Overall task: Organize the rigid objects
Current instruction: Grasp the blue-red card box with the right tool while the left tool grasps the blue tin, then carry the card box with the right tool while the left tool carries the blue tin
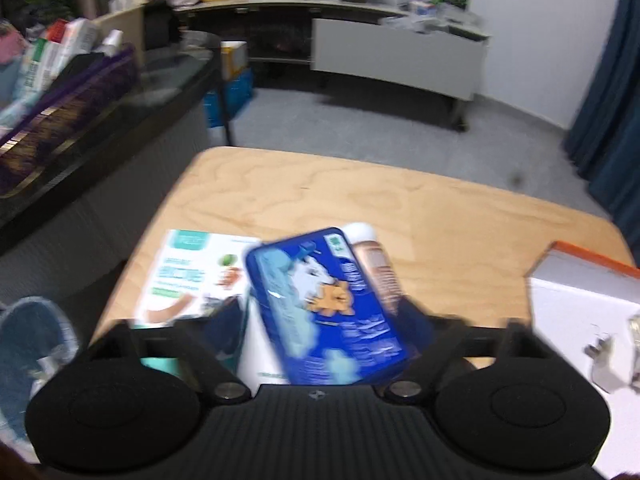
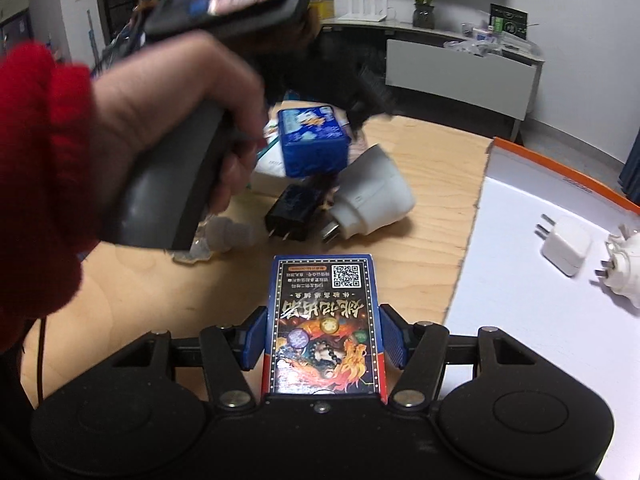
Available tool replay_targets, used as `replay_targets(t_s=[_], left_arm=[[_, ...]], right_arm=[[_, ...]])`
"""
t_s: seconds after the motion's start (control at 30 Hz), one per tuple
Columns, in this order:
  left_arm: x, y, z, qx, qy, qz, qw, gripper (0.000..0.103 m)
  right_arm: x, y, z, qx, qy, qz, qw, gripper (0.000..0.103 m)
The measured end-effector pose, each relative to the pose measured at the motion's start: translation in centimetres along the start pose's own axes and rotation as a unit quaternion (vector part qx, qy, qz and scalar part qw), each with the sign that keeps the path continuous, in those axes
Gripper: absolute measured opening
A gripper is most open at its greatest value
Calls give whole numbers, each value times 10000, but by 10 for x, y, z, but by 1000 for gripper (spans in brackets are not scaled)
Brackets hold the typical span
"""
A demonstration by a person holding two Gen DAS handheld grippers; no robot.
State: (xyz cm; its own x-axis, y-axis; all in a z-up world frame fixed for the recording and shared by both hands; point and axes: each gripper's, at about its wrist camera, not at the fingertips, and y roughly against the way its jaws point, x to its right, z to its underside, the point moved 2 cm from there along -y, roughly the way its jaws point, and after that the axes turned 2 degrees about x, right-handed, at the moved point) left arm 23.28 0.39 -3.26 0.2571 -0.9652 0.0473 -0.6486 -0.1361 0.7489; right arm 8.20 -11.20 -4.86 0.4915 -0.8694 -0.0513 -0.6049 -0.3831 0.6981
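Note:
My left gripper (image 1: 324, 320) is shut on a blue tin with a white cartoon animal (image 1: 324, 304), held tilted above the wooden table (image 1: 360, 196). The tin also shows in the right wrist view (image 2: 314, 144), under the left hand. My right gripper (image 2: 322, 336) is shut on a blue card box with a QR code (image 2: 326, 320), low over the table near a white tray with an orange rim (image 2: 520, 280). A white plug adapter (image 2: 566, 250) and another white plug (image 2: 622, 268) lie in the tray.
On the table lie a white and green box (image 1: 188, 276), a brown bottle with a white cap (image 1: 380, 268), a large white adapter (image 2: 372, 196), a black charger (image 2: 296, 212) and a small plastic-wrapped item (image 2: 224, 236). A dark counter (image 1: 100, 120) stands to the left.

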Motion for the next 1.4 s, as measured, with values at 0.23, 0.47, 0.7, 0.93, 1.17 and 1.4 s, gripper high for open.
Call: replay_targets(t_s=[0.23, 0.47, 0.7, 0.93, 1.17, 1.4], left_arm=[[-16, 35, 12, 369, -191, 391, 9984, 63], [-23, 106, 42, 693, -312, 806, 9938, 63], [33, 141, 76, 733, -687, 1409, 9849, 63], [92, 143, 72, 659, -903, 1980, 9738, 63], [111, 151, 68, 852, -1043, 1891, 9727, 63], [107, 152, 71, 745, -1154, 1656, 9766, 63]], right_arm=[[17, 22, -3, 380, -318, 189, 9986, 70], [52, 58, -6, 787, -706, 756, 9915, 70], [104, 91, 3, 895, -1301, 1525, 9756, 70], [141, 118, 8, 1002, -1567, 2009, 9618, 70], [158, 131, 9, 1178, -1695, 2138, 9548, 70], [160, 125, 11, 1124, -1821, 1992, 9563, 70]])
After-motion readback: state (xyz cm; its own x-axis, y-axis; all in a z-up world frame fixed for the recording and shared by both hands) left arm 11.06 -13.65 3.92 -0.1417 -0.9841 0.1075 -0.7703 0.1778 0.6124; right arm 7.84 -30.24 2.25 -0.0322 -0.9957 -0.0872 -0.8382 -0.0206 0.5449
